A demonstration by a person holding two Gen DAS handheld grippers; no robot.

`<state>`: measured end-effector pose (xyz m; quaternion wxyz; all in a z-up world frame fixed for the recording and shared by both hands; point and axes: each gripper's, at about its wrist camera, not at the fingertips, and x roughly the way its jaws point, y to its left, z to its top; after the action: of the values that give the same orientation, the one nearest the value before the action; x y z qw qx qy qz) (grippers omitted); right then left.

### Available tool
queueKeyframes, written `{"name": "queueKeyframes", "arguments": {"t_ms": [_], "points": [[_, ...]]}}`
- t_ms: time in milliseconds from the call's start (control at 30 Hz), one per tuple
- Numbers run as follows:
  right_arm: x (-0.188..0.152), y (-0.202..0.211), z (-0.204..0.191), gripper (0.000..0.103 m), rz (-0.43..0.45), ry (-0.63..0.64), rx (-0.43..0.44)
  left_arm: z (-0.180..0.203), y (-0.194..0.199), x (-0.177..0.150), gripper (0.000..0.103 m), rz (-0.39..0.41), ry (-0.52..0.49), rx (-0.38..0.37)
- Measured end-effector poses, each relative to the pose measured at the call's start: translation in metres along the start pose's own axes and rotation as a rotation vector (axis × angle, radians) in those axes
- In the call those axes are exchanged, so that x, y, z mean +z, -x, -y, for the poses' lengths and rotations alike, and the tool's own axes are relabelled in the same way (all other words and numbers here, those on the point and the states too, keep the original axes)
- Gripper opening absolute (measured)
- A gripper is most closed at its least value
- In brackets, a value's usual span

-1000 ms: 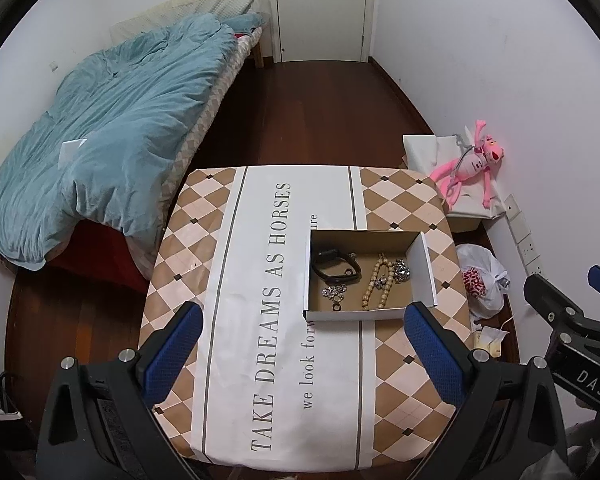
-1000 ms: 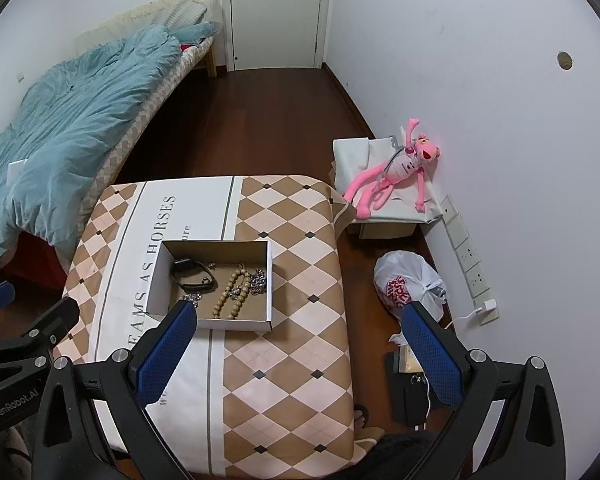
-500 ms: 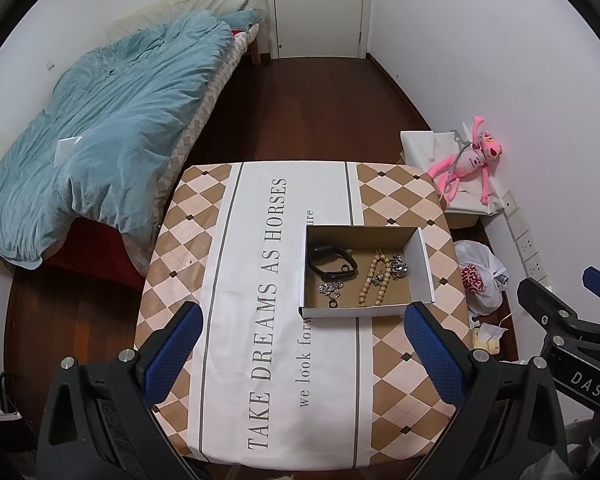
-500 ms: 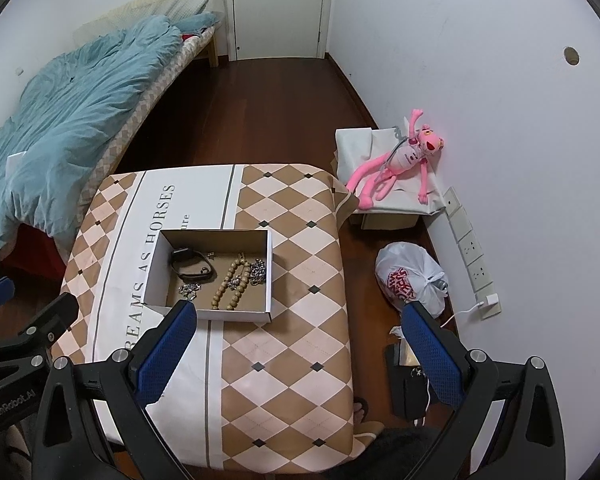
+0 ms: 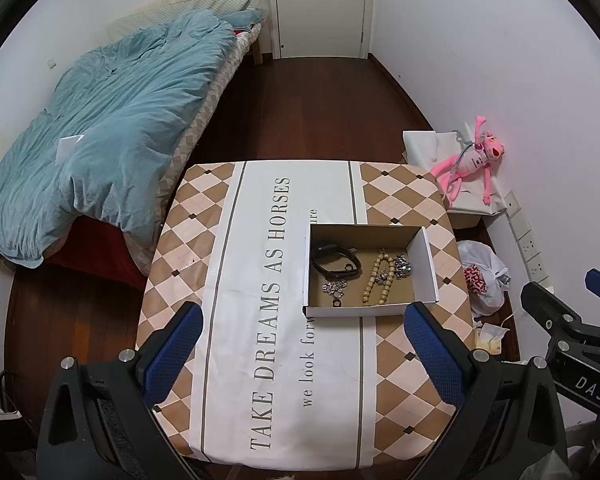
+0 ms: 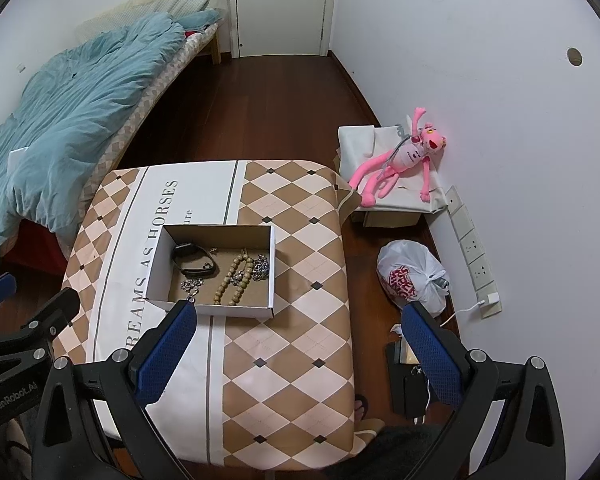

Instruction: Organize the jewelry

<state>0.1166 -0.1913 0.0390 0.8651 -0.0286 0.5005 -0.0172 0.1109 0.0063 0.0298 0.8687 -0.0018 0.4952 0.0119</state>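
In the cardboard box (image 5: 370, 270), limp bead strand (image 5: 376, 280) – best pinched mid-loop; both grippers (image 5: 300, 344) (image 6: 296, 340) are held apart, empty.

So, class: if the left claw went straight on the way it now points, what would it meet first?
Probably the tablecloth just left of the cardboard box, not the jewelry; the left claw is open and high above it, so depth is uncertain.

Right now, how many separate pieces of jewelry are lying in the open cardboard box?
4, maybe more: a black wristband at the left, a small silver chain in front of it, a tan wooden bead strand mid-box, and a silver chain bracelet at the right. A tiny piece may hide behind the wristband.
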Motion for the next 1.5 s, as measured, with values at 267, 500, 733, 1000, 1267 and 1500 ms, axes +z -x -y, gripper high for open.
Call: {"name": "queueKeyframes", "arguments": {"t_ms": [267,500,733,1000,1267,1500], "points": [[0.0001,-0.0001,-0.0010,0.103,-0.003,0.001,0.002,-0.0038,-0.0023,-0.0026,0.103,0.000,-0.006,0.009],[-0.0002,-0.0004,-0.0018,0.103,-0.005,0.000,0.003,-0.0042,-0.0024,-0.0025,0.103,0.004,-0.005,0.012],[-0.0004,-0.0003,-0.0018,0.103,-0.008,-0.001,0.006,-0.0042,-0.0024,-0.0021,0.103,0.007,-0.007,0.012],[-0.0021,-0.0007,-0.0043,0.103,-0.011,-0.001,0.013,-0.0020,0.0015,0.0036,0.103,0.013,-0.006,0.010],[-0.0029,-0.0014,-0.0049,0.103,-0.012,-0.002,0.013,-0.0014,0.0034,0.0044,0.103,0.013,-0.010,0.013],[-0.0037,-0.0039,-0.0046,0.103,-0.016,-0.003,0.010,0.0000,0.0039,0.0044,0.103,0.012,-0.008,0.010]]}}
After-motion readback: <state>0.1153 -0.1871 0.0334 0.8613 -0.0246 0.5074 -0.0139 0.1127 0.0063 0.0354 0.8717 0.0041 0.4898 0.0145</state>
